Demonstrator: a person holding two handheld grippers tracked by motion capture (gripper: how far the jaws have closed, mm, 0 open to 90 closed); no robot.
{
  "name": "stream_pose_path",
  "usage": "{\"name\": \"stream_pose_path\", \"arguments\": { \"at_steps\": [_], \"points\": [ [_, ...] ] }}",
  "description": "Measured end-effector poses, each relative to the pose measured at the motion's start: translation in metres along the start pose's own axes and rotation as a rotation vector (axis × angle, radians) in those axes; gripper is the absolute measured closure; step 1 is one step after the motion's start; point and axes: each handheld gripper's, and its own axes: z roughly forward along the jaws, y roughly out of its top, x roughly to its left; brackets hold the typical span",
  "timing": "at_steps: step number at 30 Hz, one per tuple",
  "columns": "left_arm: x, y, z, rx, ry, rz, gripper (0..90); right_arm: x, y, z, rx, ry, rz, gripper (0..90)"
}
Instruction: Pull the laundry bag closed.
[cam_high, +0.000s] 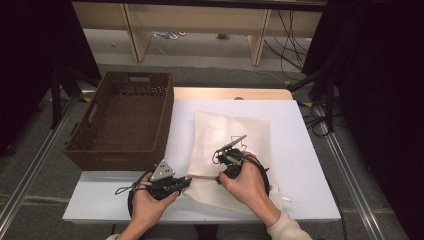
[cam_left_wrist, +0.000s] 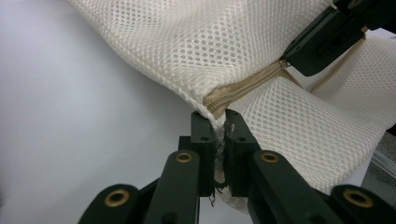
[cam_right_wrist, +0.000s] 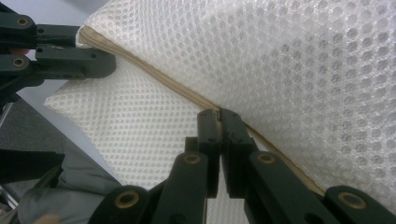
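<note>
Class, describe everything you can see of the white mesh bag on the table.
The mesh bag is cream-white honeycomb netting, lying flat and slightly rumpled on the white table, right of the brown basket. A tan zipper runs along its near edge. The left gripper is shut on the zipper's end corner; the right gripper is shut on the zipper farther along.

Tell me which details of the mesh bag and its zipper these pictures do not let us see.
- Zipper pull: right gripper view, hidden between the shut jaws of the right hand-held gripper on the zipper.
- Corner of the mesh bag: left gripper view, covered by the left hand-held gripper.
- Bag contents: high view, the mesh bag is too small and pale.
- Basket floor: high view, too dark.
</note>
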Motion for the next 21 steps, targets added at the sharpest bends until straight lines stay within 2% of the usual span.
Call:
{"name": "stream_pose_path", "arguments": {
  "at_steps": [7,13,15,17,18,20,21],
  "points": [
    [0.0001,-0.0005,0.0004,-0.008,0.016,-0.005,84.1,-0.0033,-0.0014,-0.0012,-0.004,-0.005,-0.016,88.3],
    [0.0004,-0.0006,0.0007,-0.007,0.014,-0.009,84.1,-0.0033,-0.0016,-0.0009,-0.006,-0.014,-0.015,88.3],
    [0.0009,-0.0004,0.0005,-0.006,0.013,-0.006,84.1,-0.0026,-0.0019,-0.0019,-0.004,-0.004,-0.001,88.3],
    [0.0015,-0.0004,0.0003,0.003,0.014,-0.002,84.1,-0.0040,-0.0018,-0.0015,-0.009,-0.003,-0.010,88.3],
    [0.0011,-0.0007,0.0004,-0.002,0.018,-0.002,84.1,-0.0006,-0.0022,-0.0031,0.011,-0.001,0.035,88.3],
    [0.0021,-0.0007,0.0002,-0.001,0.014,0.005,84.1,-0.0023,-0.0021,-0.0026,0.003,-0.010,0.013,88.4],
    [0.0011,-0.0010,0.0007,-0.008,0.015,-0.005,84.1,-0.0023,-0.0021,-0.0026,0.003,-0.010,0.013,88.3]
  ]
}}
